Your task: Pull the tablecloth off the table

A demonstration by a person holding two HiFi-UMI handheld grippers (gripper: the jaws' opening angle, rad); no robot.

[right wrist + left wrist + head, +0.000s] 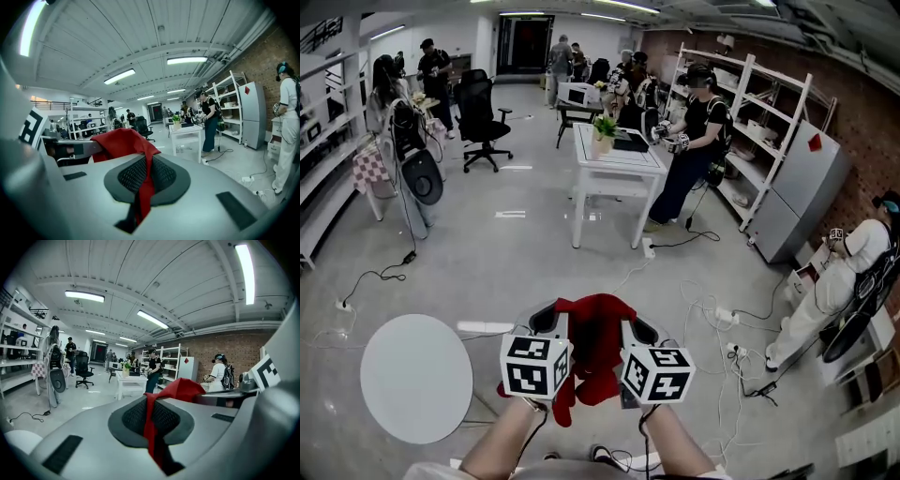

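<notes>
A red tablecloth [594,349] hangs bunched in the air between my two grippers, off the small round white table [416,377] at the lower left, whose top is bare. My left gripper [546,322] is shut on one fold of the tablecloth [151,423], which is pinched between its dark pads. My right gripper [642,330] is shut on another fold of the tablecloth [146,183]. The rest of the cloth bulges up and droops between the two marker cubes.
A white rectangular table [614,161] with a potted plant [604,132] stands ahead, a person [689,141] beside it. Cables and power strips [724,319] lie on the floor at right. An office chair [480,117], shelving [759,122] and more people stand around.
</notes>
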